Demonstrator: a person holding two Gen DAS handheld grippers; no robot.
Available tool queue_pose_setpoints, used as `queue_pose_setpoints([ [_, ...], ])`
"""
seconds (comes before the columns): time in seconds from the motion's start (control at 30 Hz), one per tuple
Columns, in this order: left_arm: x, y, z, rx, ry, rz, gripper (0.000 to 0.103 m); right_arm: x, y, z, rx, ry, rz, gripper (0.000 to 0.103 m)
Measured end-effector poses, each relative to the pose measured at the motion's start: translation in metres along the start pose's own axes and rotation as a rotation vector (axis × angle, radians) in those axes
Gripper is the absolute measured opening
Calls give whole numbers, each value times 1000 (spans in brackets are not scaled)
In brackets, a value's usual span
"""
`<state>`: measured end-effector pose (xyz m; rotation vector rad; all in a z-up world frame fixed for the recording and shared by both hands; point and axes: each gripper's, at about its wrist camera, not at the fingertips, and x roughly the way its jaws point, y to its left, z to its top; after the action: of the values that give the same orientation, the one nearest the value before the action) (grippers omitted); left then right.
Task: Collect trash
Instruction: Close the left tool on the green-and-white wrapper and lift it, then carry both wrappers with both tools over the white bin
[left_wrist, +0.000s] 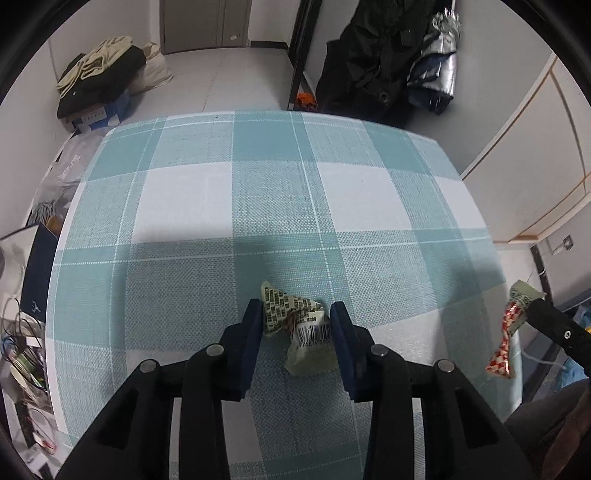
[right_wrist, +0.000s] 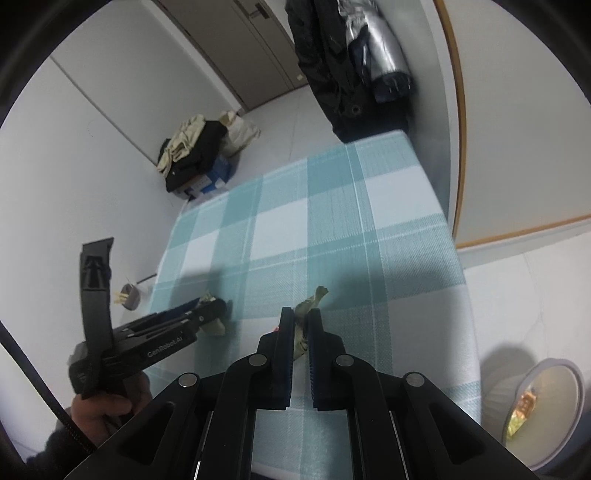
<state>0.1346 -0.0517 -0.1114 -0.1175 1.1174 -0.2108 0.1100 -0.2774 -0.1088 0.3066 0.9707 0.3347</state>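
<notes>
On worktop (left_wrist: 192, 199), left gripper (left_wrist: 295, 321) clamped on crumpled barcode wrapper (left_wrist: 295, 317), not lifted; right gripper (right_wrist: 301, 325) clamped on red-checked wrapper (left_wrist: 508, 339), airborne. Bin (right_wrist: 517, 398) beside holds trash; both drops remain.

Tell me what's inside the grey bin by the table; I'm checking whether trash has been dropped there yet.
The grey bin holds shiny orange-and-yellow wrappers against its near wall. Its rim hides the rest of the bottom.

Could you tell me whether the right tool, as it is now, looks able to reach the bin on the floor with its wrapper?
Probably yes: the right tool is shut on the red-and-white wrapper, lifted off the table, and the open bin lies just beside it, nothing between.
</notes>
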Motion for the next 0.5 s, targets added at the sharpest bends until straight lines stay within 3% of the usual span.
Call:
queue_pose_setpoints([
  [0.2, -24, 8, 0, -36, -53, -57, 32, -45, 5, 3, -15, -97, 10, 6],
  [0.5, -84, -42, 7, 88, -201, -138, 32, -139, 14, 1, -52, -256, 35, 6],
])
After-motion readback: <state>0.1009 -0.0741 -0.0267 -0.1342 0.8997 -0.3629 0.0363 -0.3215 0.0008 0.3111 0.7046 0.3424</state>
